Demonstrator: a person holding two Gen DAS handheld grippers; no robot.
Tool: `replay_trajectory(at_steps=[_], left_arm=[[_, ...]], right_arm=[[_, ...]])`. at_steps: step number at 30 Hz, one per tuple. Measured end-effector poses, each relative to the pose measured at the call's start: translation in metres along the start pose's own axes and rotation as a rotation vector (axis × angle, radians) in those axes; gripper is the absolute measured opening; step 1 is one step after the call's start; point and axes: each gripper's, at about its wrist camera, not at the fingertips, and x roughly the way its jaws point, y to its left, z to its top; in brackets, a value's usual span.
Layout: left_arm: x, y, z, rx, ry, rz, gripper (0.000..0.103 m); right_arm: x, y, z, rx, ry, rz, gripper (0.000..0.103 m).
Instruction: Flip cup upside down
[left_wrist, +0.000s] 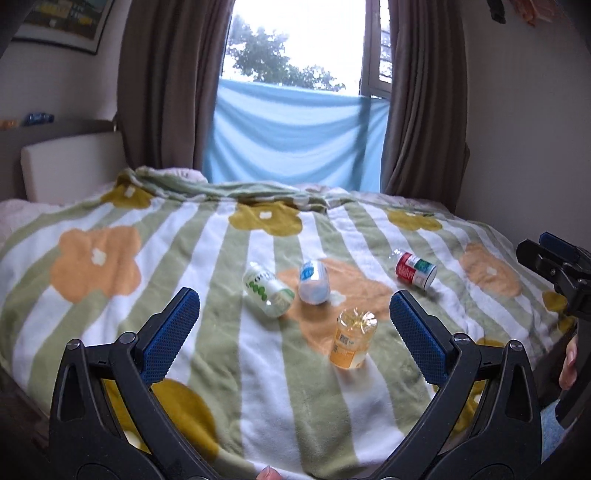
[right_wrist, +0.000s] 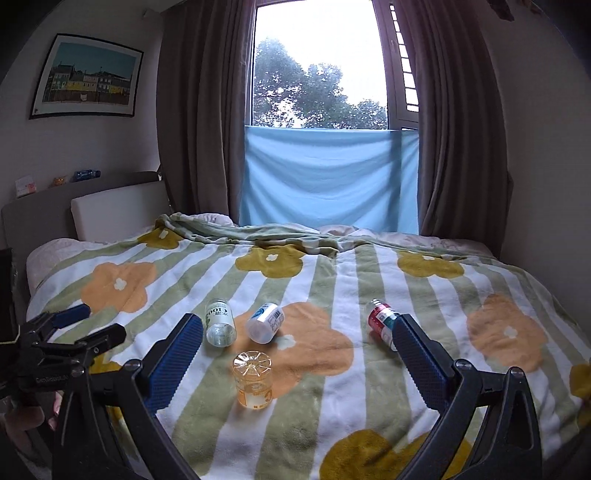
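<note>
Several clear plastic cups are on the bed blanket. An orange cup (left_wrist: 352, 339) (right_wrist: 253, 384) stands upside down, base up, nearest me. A green-labelled cup (left_wrist: 266, 288) (right_wrist: 219, 322), a blue-labelled cup (left_wrist: 314, 282) (right_wrist: 265, 322) and a red-labelled cup (left_wrist: 415, 268) (right_wrist: 382, 323) lie on their sides behind it. My left gripper (left_wrist: 291, 325) is open and empty, held above the blanket short of the cups; it also shows in the right wrist view (right_wrist: 83, 323). My right gripper (right_wrist: 297, 347) is open and empty, with the orange cup ahead between its fingers; it also shows in the left wrist view (left_wrist: 546, 245).
The striped flower blanket (left_wrist: 184, 236) covers the whole bed. A headboard (right_wrist: 118, 210) is at the left, curtains (right_wrist: 199, 110) and a window with a blue cloth (right_wrist: 328, 177) at the back, a wall at the right.
</note>
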Motion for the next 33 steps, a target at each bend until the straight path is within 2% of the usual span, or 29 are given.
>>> replay_trajectory(at_steps=[2, 4, 9, 14, 33], left_arm=[[-0.02, -0.011, 0.014, 0.046, -0.044, 0.019, 0.103], [-0.035, -0.021, 0.022, 0.078, -0.072, 0.035, 0.103], [-0.059, -0.031, 0.024, 0.076, -0.098, 0.03, 0.103], [-0.067, -0.033, 0.022, 0.059, -0.105, 0.017, 0.103], [-0.065, -0.037, 0.021, 0.062, -0.101, 0.01, 0.103]], right_arm=[[-0.019, -0.002, 0.003, -0.002, -0.026, -0.068, 0.102], [-0.037, -0.003, 0.005, 0.005, -0.061, -0.099, 0.102], [-0.069, -0.004, 0.0, 0.018, -0.107, -0.163, 0.102], [-0.079, -0.005, -0.004, 0.034, -0.116, -0.178, 0.102], [-0.074, -0.008, -0.008, 0.051, -0.092, -0.176, 0.102]])
